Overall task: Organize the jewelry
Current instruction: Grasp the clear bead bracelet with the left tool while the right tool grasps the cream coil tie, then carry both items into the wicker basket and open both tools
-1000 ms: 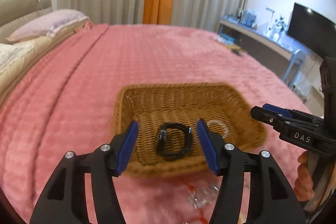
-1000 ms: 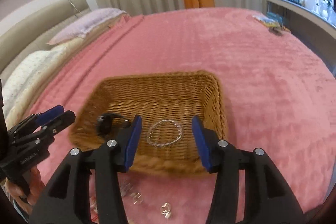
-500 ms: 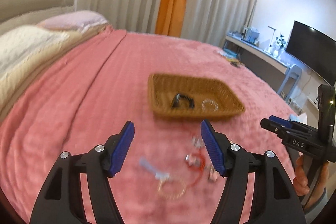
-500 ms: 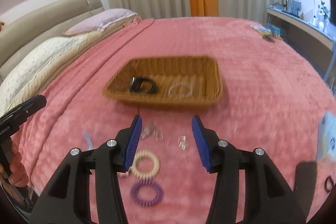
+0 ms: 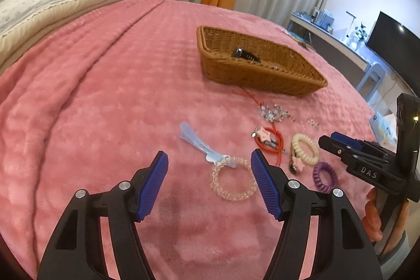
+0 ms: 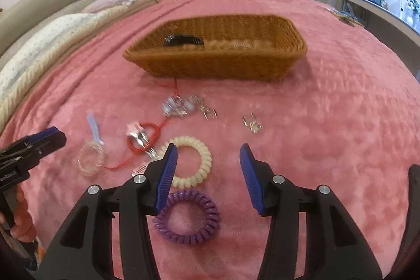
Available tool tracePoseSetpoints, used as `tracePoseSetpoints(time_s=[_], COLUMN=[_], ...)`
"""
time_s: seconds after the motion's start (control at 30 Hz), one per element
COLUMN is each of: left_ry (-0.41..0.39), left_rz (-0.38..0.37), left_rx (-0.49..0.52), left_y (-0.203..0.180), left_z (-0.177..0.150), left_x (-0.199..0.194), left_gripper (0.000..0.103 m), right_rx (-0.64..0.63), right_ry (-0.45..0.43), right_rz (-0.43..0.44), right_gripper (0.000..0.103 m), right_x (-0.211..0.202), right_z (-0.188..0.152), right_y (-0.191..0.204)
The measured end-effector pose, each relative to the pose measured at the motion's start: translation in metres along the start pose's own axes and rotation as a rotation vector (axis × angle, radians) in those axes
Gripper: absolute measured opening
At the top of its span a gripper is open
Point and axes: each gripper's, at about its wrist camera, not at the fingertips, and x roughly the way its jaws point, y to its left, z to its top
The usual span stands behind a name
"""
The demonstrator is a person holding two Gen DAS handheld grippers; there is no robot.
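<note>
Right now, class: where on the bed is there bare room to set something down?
Bare blanket lies left of the basket and blue clip, and right of the small silver clasp. Between the basket and the purple coil, it is crowded.

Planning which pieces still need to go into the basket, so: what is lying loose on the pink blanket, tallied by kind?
Spiral hair ties: 2 (cream, purple)
Clear bead bracelet: 1
Blue hair clip: 1
Red cord piece: 1
Silver trinket clusters: 2 (larger, smaller); single pieces too small to count
Total: 7
</note>
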Motion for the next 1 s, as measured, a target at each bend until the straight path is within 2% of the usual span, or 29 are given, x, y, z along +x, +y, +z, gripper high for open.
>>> tracePoseSetpoints(time_s=[0.2, 0.33, 0.5, 0.57, 0.6, 0.67, 0.7, 0.87, 1.0], left_ry=[0.052, 0.099, 0.134, 0.139, 0.141, 0.138, 0.132, 0.104, 0.062], left_rz=[0.002, 0.008, 0.024, 0.035, 0.037, 0.035, 0.028, 0.016, -0.021], left_rx=[0.016, 0.023, 0.03, 0.037, 0.039, 0.043, 0.041, 0.056, 0.051], left_y=[-0.006, -0.009, -0.013, -0.015, -0.015, -0.017, -0.017, -0.02, -0.025], left_z=[-0.009, -0.01, -0.011, -0.012, -0.011, -0.011, -0.012, -0.012, -0.008], left_x=[0.018, 0.028, 0.034, 0.035, 0.035, 0.035, 0.034, 0.029, 0.017], left_gripper=[0.061, 0.052, 0.037, 0.033, 0.029, 0.021, 0.011, 0.009, 0.008], right_rx=[-0.016, -0.022, -0.02, -0.033, -0.044, -0.055, -0.056, -0.064, -0.062], right_ry=[0.03, 0.077, 0.116, 0.116, 0.117, 0.109, 0.102, 0.043, -0.016], right_rz=[-0.009, -0.006, 0.0, 0.008, 0.011, 0.011, 0.015, 0.043, 0.052], right_gripper=[0.046, 0.044, 0.029, 0.015, 0.013, 0.01, 0.01, 0.01, 0.009], right_x=[0.008, 0.017, 0.026, 0.026, 0.025, 0.023, 0.021, 0.003, -0.019], right_z=[0.001, 0.006, 0.009, 0.009, 0.009, 0.009, 0.008, 0.01, 0.018], right_y=[0.005, 0.01, 0.013, 0.016, 0.018, 0.021, 0.021, 0.022, 0.023])
